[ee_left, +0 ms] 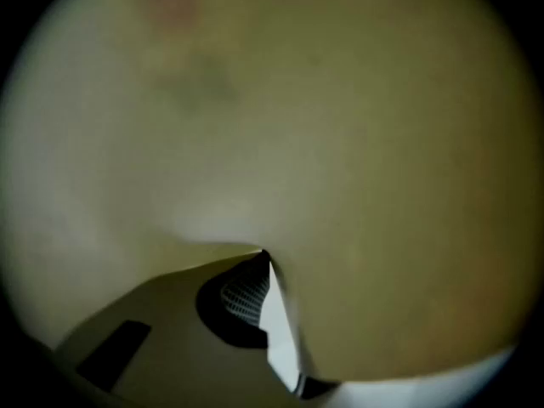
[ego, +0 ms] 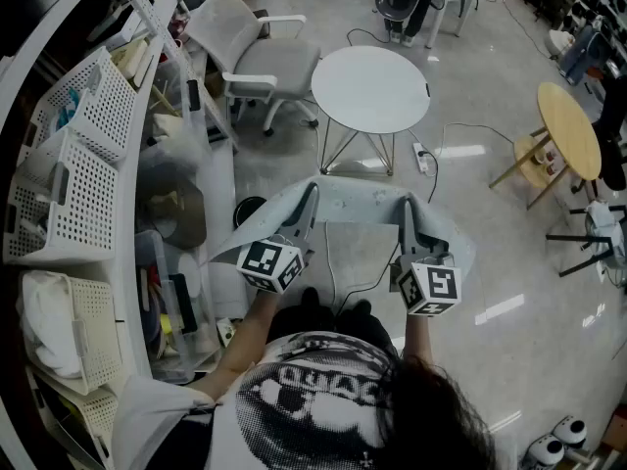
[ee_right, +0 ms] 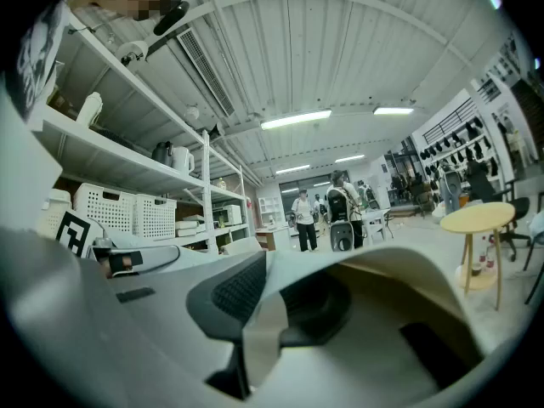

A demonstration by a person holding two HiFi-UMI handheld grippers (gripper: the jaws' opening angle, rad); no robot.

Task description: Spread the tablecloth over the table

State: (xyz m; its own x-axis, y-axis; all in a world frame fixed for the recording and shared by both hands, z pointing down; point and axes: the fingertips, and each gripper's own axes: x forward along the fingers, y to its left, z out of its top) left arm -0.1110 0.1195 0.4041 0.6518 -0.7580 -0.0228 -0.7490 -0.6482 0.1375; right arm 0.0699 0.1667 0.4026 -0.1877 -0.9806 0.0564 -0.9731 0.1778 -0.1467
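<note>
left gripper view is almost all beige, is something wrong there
The tablecloth lies right up against the camera and blocks nearly the whole view; only the left tongs, shut on its edge, show at the bottom. Odd-looking, but nothing torn or spilled: the head view shows it held short of the round table.

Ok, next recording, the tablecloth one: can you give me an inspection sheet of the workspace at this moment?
Surface: round white table, top bare, not yet covered.
Job's things: tablecloth held up between both claws, short of the table.
Clutter: nothing seen on the table top.
Grippers: left claw and right claw each shut on an edge of the tablecloth.
Cables: power strip with its lead on the floor by the table's legs.
Surroundings: office chair beyond the table, shelves with white baskets at left, yellow table at right, people far off.
</note>
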